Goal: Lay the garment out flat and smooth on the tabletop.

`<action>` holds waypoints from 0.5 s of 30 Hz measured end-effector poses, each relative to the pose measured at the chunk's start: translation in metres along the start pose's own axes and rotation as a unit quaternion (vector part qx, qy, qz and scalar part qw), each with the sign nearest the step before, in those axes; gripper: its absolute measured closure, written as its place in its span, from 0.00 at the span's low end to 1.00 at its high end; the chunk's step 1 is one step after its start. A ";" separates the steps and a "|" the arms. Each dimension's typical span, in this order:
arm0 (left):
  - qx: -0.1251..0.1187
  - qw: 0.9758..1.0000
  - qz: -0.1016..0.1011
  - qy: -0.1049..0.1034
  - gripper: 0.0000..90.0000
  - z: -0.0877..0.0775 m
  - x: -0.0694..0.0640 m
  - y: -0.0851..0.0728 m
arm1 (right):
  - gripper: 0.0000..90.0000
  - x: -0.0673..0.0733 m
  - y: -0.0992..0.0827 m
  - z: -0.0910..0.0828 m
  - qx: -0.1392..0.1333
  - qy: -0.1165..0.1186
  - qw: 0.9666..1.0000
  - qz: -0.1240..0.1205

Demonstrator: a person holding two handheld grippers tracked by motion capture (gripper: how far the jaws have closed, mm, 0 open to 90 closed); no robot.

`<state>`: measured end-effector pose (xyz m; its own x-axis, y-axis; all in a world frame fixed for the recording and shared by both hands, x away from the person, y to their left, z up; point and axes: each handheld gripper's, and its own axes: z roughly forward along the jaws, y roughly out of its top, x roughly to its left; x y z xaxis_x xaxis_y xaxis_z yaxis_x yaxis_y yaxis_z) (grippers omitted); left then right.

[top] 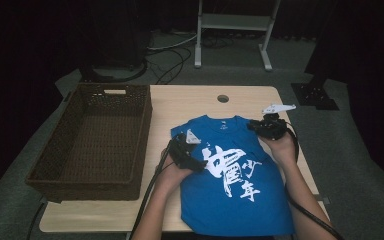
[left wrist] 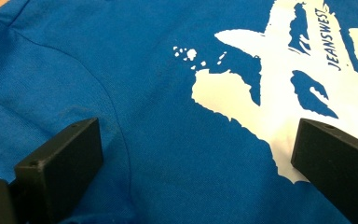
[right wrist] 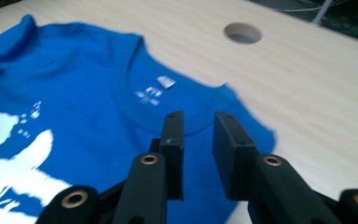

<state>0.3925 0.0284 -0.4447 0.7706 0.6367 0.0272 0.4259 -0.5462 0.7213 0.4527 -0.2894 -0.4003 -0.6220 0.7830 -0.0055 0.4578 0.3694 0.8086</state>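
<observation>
High view: the shirt (top: 235, 185) is laid flat on the table (top: 180, 100), collar pointing away, long axis near-to-far. The left gripper (top: 200, 162) is spread wide; the right gripper (top: 252, 125) is parted slightly, nothing clamped.

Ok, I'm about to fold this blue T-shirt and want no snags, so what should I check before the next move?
1. T-shirt lies flat, print side up, on the table: ok, though its hem hangs past the near edge.
2. Left gripper jaws open wide over the cloth by the left sleeve: ok.
3. Right gripper jaws a narrow gap apart, over the right shoulder near the collar, nothing pinched: ok.
4. Whether either gripper's jaws touch the cloth: cannot tell.
5. Wicker basket beside the shirt, nothing in it: ok.
</observation>
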 end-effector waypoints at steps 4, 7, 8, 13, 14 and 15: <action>0.000 1.000 0.000 0.000 0.01 0.000 0.000 0.000 | 0.82 0.010 -0.008 0.006 0.008 0.012 1.000 0.001; 0.000 1.000 0.000 0.000 0.01 0.000 0.000 0.000 | 0.82 0.019 -0.010 0.010 0.014 0.024 1.000 -0.002; 0.000 1.000 0.000 0.000 0.01 0.000 0.000 0.000 | 0.82 0.021 -0.010 0.011 0.017 0.028 0.999 -0.005; 0.000 1.000 0.000 0.000 0.01 0.000 0.000 0.000 | 0.83 0.034 -0.011 0.022 0.035 0.039 0.998 -0.019; 0.000 1.000 0.000 0.000 0.01 0.000 0.000 0.000 | 0.83 0.035 -0.011 0.024 0.038 0.041 0.998 -0.020; 0.000 1.000 0.000 0.000 0.01 0.000 0.000 0.000 | 0.83 0.036 -0.012 0.026 0.043 0.042 0.998 -0.022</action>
<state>0.3925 0.0285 -0.4447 0.7708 0.6365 0.0273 0.4256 -0.5464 0.7213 0.4412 -0.2524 -0.4253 -0.6923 0.7214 0.0132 0.4793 0.4461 0.7559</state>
